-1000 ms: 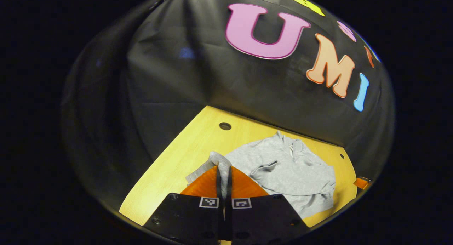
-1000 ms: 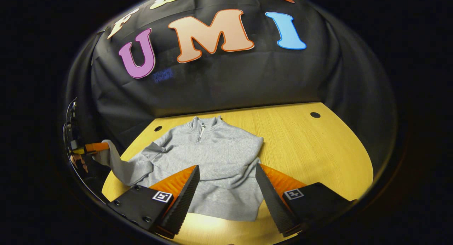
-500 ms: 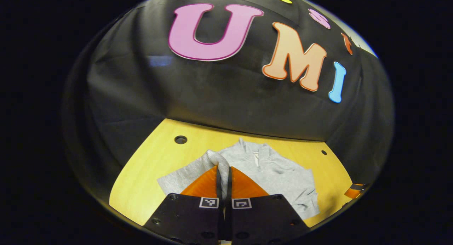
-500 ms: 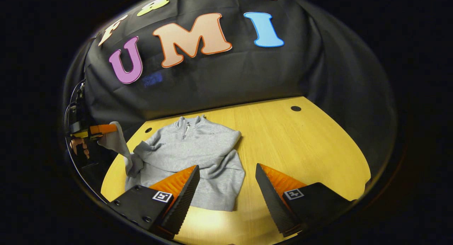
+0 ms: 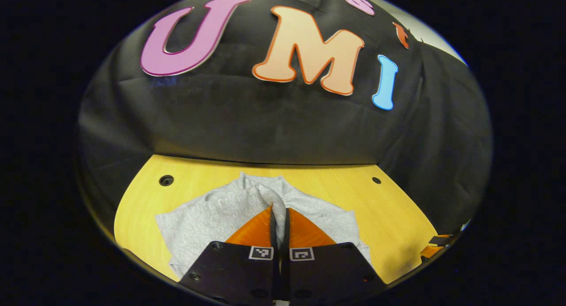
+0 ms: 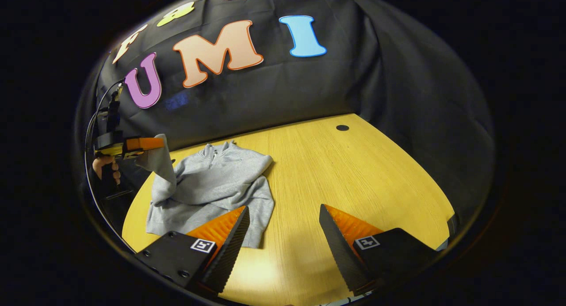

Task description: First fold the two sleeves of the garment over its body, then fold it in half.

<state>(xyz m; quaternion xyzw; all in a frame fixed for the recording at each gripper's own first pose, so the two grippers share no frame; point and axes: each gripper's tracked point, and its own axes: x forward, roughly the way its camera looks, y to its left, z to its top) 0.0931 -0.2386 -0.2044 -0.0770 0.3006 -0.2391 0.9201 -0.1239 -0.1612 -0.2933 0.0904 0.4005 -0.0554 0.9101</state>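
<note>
My left gripper (image 5: 279,213) has its fingers pressed together on a fold of the grey sleeve (image 5: 265,196), the cloth pinched between them and rising in a small hump just ahead of the tips. From there the sleeve drapes down and away to the left onto the grey garment (image 5: 208,217), a zip-neck pullover spread on the yellow wooden table (image 5: 398,213). In the right gripper view I see the same left gripper (image 6: 148,143) at the far left, held by a hand (image 6: 106,166) above the table's edge, with the sleeve (image 6: 160,164) hanging from it in a slanted band down to the garment's (image 6: 212,186) near shoulder. The pullover lies with its collar (image 6: 216,147) pointing toward the black cloth wall and its hem toward me, so its long axis runs from the wall to the near edge; the other sleeve already lies across its body. My right gripper (image 6: 283,222) hovers with its fingers spread wide and nothing between them, over the bare table (image 6: 362,173) just right of the garment's hem.
</note>
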